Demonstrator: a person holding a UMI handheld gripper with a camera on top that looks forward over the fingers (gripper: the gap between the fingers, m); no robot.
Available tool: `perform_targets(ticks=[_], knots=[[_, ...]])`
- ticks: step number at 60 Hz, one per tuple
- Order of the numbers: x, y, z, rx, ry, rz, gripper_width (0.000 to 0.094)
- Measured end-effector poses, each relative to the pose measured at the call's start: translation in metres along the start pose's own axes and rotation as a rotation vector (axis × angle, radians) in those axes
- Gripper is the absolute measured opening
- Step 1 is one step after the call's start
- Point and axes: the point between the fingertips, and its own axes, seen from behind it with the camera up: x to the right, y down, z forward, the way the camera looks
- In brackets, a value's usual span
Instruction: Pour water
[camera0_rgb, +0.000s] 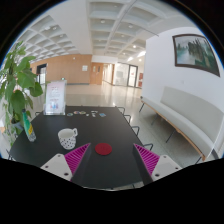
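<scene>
Hovering: hand-held gripper (104, 160) wide apart, holding nothing | red coaster (103, 149) between fingers | cup (67, 137) ahead-left

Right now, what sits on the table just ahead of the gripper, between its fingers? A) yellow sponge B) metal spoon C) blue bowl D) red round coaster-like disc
D: a small red disc lies flat on the dark table in the gap ahead of the open gripper, with a white cup farther off beyond the left finger.
</scene>
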Motion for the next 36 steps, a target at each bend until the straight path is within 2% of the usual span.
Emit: perform_targets(ticks=[11,19,26,36], knots=[[-0.003,0.008,-0.002,-0.008,-0.011,-0.009,0.0863],[-0.026,0.044,-0.007,-0.044,-0.043,-0.037,0.0859],[-0.076,0.067,-0.016,-0.045,-0.118,-0.081,0.0859],[-0.201,0.059,-0.035,-0.006,-0.255,-0.098,0.0859]])
